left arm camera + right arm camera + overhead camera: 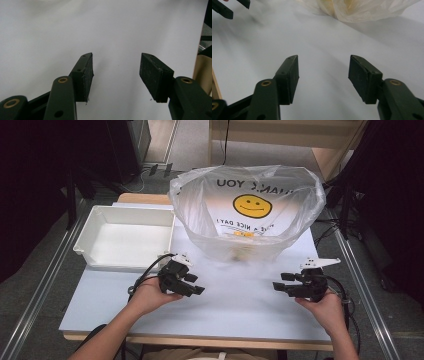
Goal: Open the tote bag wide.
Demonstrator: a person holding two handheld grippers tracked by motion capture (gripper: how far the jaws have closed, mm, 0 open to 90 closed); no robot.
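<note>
Two tongs, left tongs (pixel 196 284) and right tongs (pixel 280 282), hover spread and empty near the tabletop's (pixel 240 305) front edge, the plastic bag (pixel 247 212) at the back edge untouched, tray (pixel 100 257) emptied.

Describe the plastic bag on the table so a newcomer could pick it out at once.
Start at the white table; at its far middle, beyond both pairs of tongs, stands the plastic bag. It is clear, propped open at the top, with something yellowish inside. Unlike the plain white bin to its left, it carries a yellow smiley face and black lettering.
</note>
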